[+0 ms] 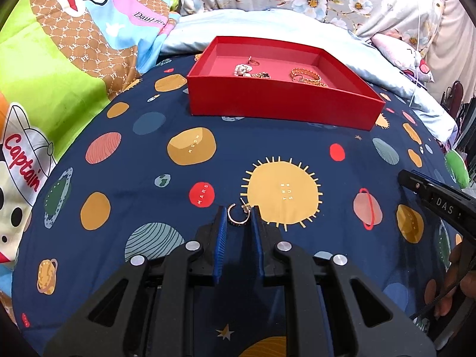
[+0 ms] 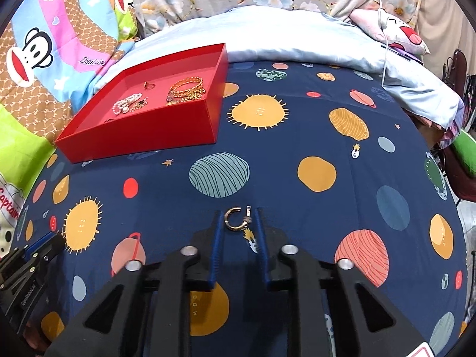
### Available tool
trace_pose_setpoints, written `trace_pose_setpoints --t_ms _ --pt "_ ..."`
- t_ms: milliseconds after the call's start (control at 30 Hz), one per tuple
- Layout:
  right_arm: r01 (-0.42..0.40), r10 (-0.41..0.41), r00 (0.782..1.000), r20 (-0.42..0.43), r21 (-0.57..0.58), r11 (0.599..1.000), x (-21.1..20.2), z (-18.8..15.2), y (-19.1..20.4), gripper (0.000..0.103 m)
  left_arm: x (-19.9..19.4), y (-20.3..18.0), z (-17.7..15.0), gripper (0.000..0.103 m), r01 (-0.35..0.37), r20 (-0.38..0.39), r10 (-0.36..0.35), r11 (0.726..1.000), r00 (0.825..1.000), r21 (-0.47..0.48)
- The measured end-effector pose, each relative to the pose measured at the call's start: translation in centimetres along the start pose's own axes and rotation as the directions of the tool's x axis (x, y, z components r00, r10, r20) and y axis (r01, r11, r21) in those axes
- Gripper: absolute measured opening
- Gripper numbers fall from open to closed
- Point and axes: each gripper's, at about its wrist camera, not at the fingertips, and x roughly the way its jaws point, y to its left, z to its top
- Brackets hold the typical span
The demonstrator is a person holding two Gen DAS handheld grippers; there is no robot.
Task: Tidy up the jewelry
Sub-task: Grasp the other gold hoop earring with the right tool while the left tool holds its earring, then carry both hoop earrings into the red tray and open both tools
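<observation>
On the navy planet-print bedspread [image 1: 142,160], my left gripper [image 1: 239,209] is shut on a small silver hoop earring [image 1: 237,222] that sits between its blue pads, just left of the yellow sun print. My right gripper [image 2: 239,212] is closed the same way on a second silver hoop earring [image 2: 229,223], low over the cloth. A red open box [image 1: 282,101] lies further back and holds a pearl bracelet [image 1: 241,70], gold bangles [image 1: 303,75] and a small ring. In the right wrist view the red box [image 2: 142,136] lies far left.
Cartoon monkey quilts [image 1: 59,68] pile up on the left, and a pale blue pillow [image 1: 357,56] and floral bedding lie behind the box. The other gripper's tip [image 1: 416,181] shows at the right edge, with a hand below it. The bed drops off at the right.
</observation>
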Motion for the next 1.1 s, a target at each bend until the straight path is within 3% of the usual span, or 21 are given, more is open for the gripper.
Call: trace_pose_setpoints --t_ms 333,767,1100 --pt "-0.011 0.011 1.000 0.019 0.009 1.000 -0.6 -0.2 0.1 0.017 0.0 0.3 0.0 0.016 0.020 0.001 -0.020 1.000 1.000 -0.017" --pt "-0.103 0.103 0.995 0.017 -0.002 0.995 -3.1 -1.7 1.9 0.017 -1.7 1.9 -0.6 0.016 0.020 0.004 -0.019 0.999 1.000 -0.051" --pt "-0.156 0.159 0.986 0.058 -0.053 0.986 -4.6 1.0 3.6 0.017 -3.7 2.8 2.5 0.016 0.040 0.066 -0.036 0.997 0.997 -0.063"
